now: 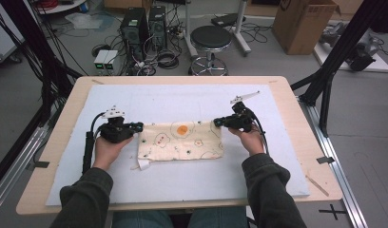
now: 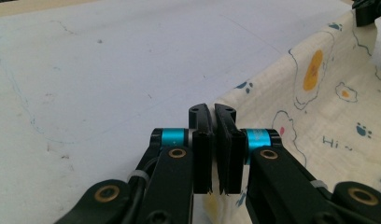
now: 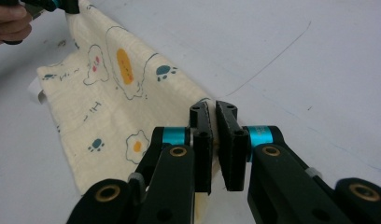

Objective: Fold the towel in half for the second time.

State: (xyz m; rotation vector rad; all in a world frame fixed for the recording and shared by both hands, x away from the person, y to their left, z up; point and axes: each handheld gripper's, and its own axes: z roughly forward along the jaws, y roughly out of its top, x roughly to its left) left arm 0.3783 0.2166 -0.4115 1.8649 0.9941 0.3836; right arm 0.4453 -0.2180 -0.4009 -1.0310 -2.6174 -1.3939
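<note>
Near the middle of the white mat [image 1: 182, 175], a cream printed cloth [image 1: 180, 141] is lying folded flat. The left gripper [image 1: 138, 127] is pinching its far left corner, jaws clenched, and the right gripper [image 1: 218, 122] is gripping its far right corner likewise.
</note>
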